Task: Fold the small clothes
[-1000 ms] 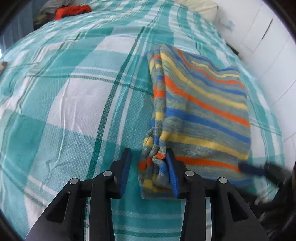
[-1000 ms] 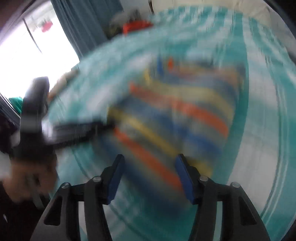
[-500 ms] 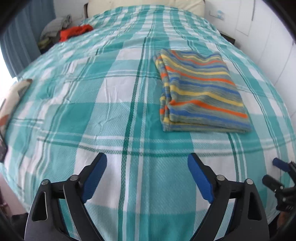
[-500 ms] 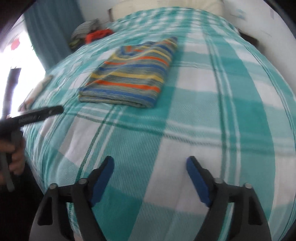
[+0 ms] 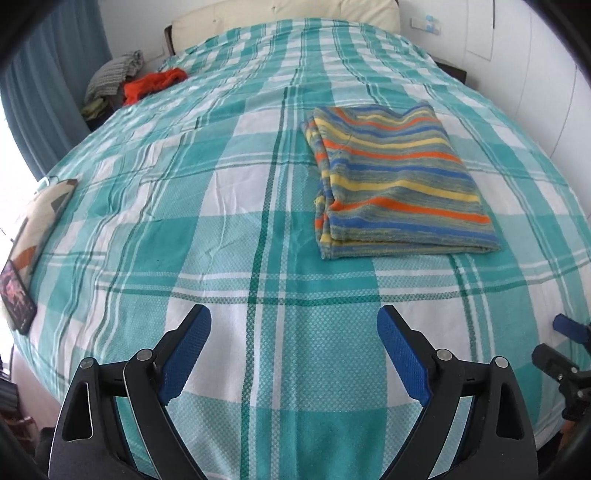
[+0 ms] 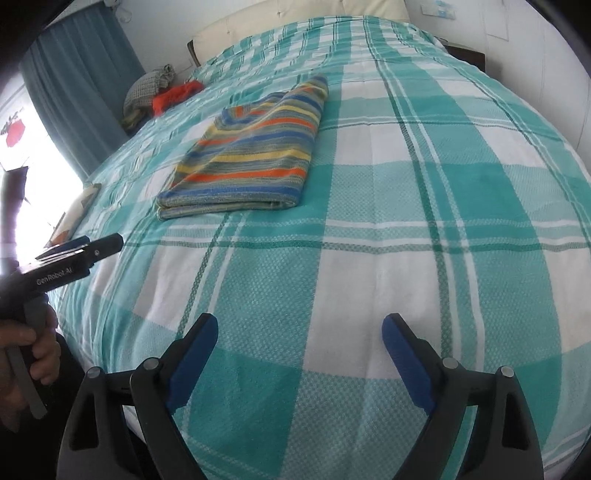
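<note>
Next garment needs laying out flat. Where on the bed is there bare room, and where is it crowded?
Bare bedspread runs from the folded striped garment across to the flat items at the window-side edge, and forward to both grippers. The strip on the garment's other side is bare too. Crowded: the far corner with the orange cloth and grey clothes.

A teal-and-white checked bedspread [image 5: 229, 229] covers the bed, cream headboard [image 5: 280, 14] behind, blue curtain [image 6: 85, 99] beside.
</note>
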A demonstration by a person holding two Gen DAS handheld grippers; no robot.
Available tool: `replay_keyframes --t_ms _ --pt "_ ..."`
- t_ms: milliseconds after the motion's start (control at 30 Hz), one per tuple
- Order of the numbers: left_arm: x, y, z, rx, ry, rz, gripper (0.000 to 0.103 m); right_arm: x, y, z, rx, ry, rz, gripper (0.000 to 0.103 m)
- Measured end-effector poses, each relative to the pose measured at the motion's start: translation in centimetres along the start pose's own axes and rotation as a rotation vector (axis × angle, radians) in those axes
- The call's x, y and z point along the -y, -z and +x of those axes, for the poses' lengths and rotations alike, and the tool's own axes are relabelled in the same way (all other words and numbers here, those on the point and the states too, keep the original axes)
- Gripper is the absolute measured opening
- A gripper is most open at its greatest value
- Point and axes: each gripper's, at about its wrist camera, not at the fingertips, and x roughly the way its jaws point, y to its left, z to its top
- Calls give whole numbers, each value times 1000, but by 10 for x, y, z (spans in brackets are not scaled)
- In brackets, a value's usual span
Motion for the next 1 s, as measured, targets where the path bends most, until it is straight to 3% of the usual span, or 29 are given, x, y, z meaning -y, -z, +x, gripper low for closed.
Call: replay_keyframes --t_ms 67,133,300,400,500,667,700,733,767,800,867,933,1000 --pt "0 0 7 -10 -22 25 93 1 0 1 -3 6 7 90" --pt "-7 -6 15 -23 15 18 93 2 -5 2 -6 7 0 90" --pt "-45 -53 39 10 261 -145 93 16 -49 4 42 -24 -9 90" --pt "-47 -89 74 -33 368 -182 95 32 -96 16 96 -66 63 90" --pt "-38 -113 111 -81 384 -179 95 44 -144 49 104 -150 134 86" --pt "-13 -127 147 -121 432 -165 93 46 -186 120 -1 -276 202 78" --pt "-7 -127 148 -112 421 -148 87 44 -188 129 -14 -280 201 75" --pt "-2 -126 150 -111 418 -134 54 35 -191 141 -24 -275 174 70" --pt "4 -127 152 -120 435 -119 20 27 -192 146 -29 -261 136 52" --pt "9 -129 154 -140 451 -119 19 15 -193 150 -39 -229 82 41" --pt "13 -133 145 -117 400 -105 15 -15 -193 152 -36 -84 -76 27" --pt "17 -137 129 -75 367 -78 15 -42 -193 138 14 4 -184 24" --pt "13 -141 110 -31 376 -73 15 -55 -193 118 71 10 -218 23"
